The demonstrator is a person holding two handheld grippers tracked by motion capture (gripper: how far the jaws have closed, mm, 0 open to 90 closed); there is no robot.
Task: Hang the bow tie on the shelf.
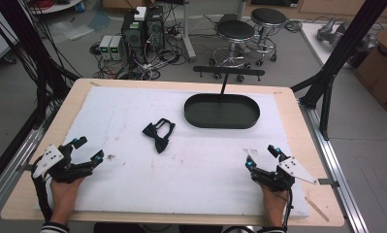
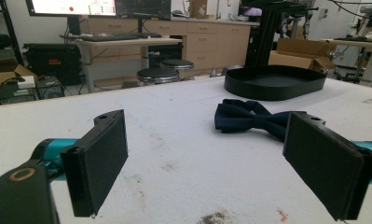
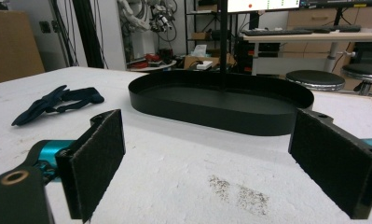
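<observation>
Jaws of both grippers (image 1: 90,149) (image 1: 261,156) spread empty, bow tie (image 1: 158,134) apparently untouched between them.

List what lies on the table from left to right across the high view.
Left tongs → dark navy fabric bow tie → black oval tray → right tongs.

Two stools (image 1: 244,36) beyond the table — computer towers (image 1: 142,29) on the floor
</observation>
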